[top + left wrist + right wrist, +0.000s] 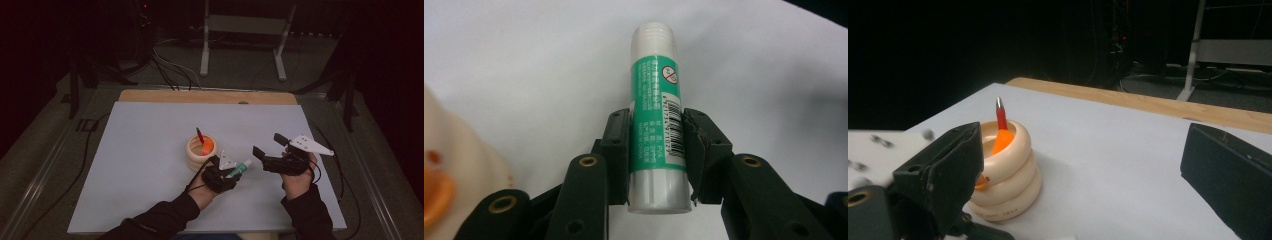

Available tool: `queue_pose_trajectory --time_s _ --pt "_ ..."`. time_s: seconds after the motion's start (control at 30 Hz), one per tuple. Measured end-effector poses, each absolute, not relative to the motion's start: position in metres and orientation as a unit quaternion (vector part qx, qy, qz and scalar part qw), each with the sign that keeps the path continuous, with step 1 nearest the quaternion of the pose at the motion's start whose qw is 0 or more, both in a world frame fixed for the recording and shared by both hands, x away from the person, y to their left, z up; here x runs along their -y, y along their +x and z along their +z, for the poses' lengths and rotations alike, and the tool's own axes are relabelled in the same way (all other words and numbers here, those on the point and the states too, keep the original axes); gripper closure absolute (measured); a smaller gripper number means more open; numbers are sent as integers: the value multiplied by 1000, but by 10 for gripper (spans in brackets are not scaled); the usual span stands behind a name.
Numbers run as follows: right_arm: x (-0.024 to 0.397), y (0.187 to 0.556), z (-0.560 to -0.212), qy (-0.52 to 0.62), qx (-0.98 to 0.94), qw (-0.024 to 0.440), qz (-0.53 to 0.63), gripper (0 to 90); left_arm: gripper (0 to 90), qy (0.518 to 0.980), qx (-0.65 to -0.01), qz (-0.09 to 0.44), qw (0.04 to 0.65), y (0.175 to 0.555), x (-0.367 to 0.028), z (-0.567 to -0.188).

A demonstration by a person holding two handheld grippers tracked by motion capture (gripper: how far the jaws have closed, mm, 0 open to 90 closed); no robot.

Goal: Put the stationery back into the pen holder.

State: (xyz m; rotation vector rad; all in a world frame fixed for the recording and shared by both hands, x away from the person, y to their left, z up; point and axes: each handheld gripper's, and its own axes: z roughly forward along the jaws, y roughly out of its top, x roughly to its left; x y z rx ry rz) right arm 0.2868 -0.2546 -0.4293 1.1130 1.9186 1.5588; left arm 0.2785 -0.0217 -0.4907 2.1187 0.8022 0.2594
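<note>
High view: L gripper clamped on glue stick, green label, white cap, held just right of cream ringed pen holder on white table sheet. Left gripper view: both jaws tight on stick's lower body, cap pointing away. R gripper beside it, jaws wide apart, nothing between. Red pen + orange item stand in holder.
</note>
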Motion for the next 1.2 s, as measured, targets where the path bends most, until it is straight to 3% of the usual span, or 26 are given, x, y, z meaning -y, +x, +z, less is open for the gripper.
queue_pose_trajectory --time_s 1.2 --pt "236 287 -439 372 -721 189 553 51 668 816 -309 158 462 274 -71 -452"
